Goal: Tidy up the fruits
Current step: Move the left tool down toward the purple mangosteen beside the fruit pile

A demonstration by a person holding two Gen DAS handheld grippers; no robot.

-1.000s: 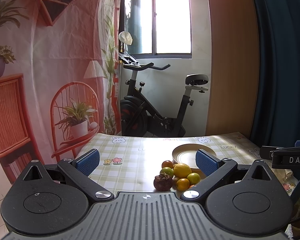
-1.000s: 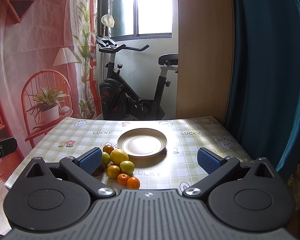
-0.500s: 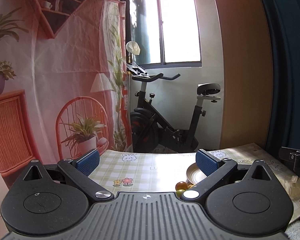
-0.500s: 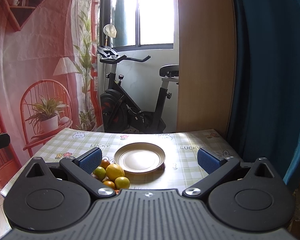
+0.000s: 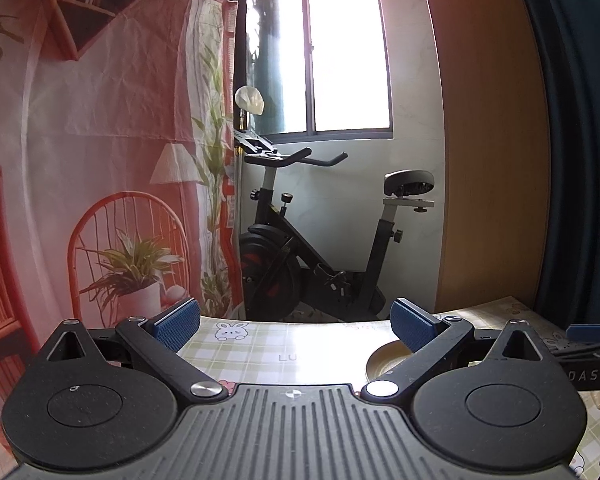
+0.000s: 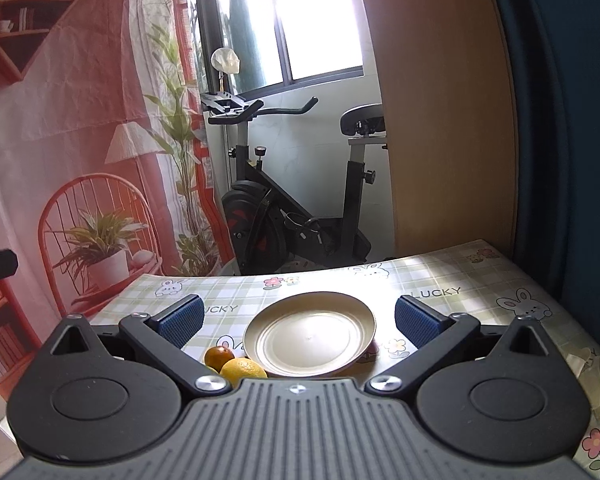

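So, right gripper (image 6: 296, 322) wide open, holds nothing. Left gripper (image 5: 296, 324) open too, empty. Yellow fruit (image 6: 242, 370) and orange fruit (image 6: 219, 357) sit on table (image 6: 460, 280), just beside plate (image 6: 310, 334). Plate bare. Nothing sorted yet; all fruit left to move.

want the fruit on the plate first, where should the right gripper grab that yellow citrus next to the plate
Grip the yellow citrus across its widest middle, coming down from above. It is round, and the plate rim on its right and the small orange fruit on its left crowd those sides. The right gripper is open.
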